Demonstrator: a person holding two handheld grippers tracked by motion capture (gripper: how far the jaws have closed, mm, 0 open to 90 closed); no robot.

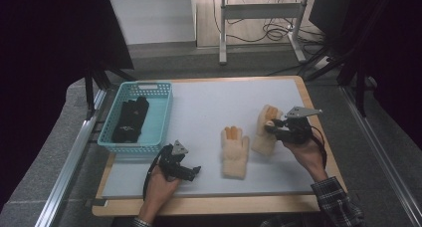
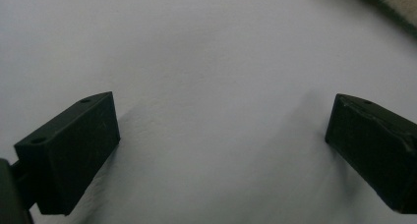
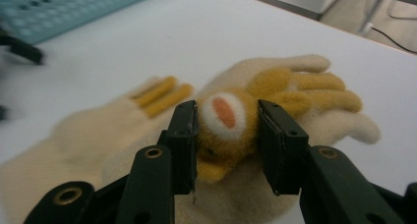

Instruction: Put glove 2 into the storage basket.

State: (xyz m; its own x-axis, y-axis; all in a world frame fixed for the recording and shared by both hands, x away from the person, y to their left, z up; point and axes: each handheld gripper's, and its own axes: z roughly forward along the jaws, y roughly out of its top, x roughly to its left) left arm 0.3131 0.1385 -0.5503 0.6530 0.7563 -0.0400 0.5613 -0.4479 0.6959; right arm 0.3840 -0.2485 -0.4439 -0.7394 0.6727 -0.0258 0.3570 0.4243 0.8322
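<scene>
Right gripper (image 3: 225, 135) is clamped on the bunched yellow-and-white part of the right-hand cream glove (image 3: 305, 111); I have it pinched between both pads, lifted slightly off the table (image 1: 199, 112). That glove's fingers point away from me, its long axis running front to back. A second cream glove (image 1: 234, 151) lies just beside it, parallel. Left gripper (image 2: 221, 150) hangs wide open over bare table, holding nothing. A teal basket (image 1: 160, 118) with dark gloves (image 1: 130, 120) stands far left. I can read no writing.

In the right claw view, the left-hand glove (image 3: 88, 130) is blurred and its cuff runs off the edge; the basket (image 3: 64, 10) is cut at the top. The dark item (image 1: 130, 120) in the basket is too small to identify.
</scene>
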